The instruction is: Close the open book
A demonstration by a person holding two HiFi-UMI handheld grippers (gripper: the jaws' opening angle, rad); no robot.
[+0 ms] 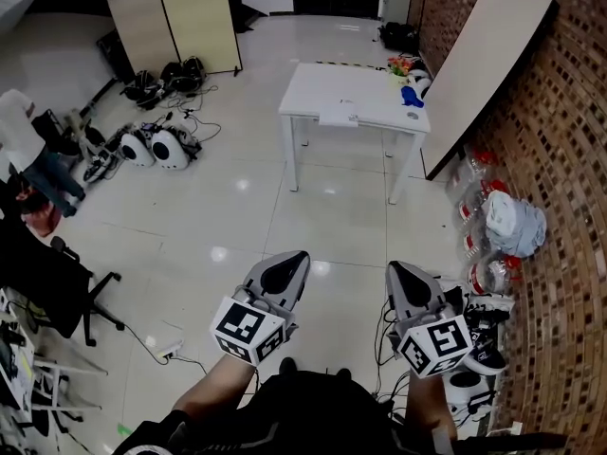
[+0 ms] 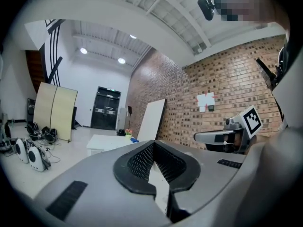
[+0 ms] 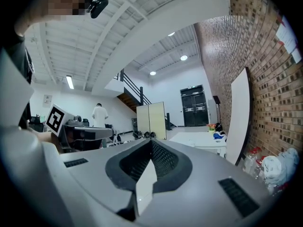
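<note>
I make out no open book for certain. A white table (image 1: 322, 88) stands well ahead across the floor, with a blue thing (image 1: 411, 96) and colourful items (image 1: 402, 64) at its far right end. A flat pale patch (image 1: 340, 118) lies at its near edge, too small to identify. My left gripper (image 1: 287, 260) and right gripper (image 1: 402, 271) are held level side by side over the tiles, far short of the table, both shut with nothing in them. The table (image 2: 106, 143) shows beyond the left gripper (image 2: 152, 143), and the table (image 3: 199, 138) also lies past the right gripper (image 3: 151, 141).
A large pale board (image 1: 484, 64) leans on the brick wall at the right, with bags of bottles (image 1: 498, 224) below it. A folding screen (image 1: 180, 17), white round devices (image 1: 152, 148), an office chair (image 1: 57, 282) and floor cables (image 1: 171, 351) are at the left. A person in white (image 3: 100, 115) stands far off.
</note>
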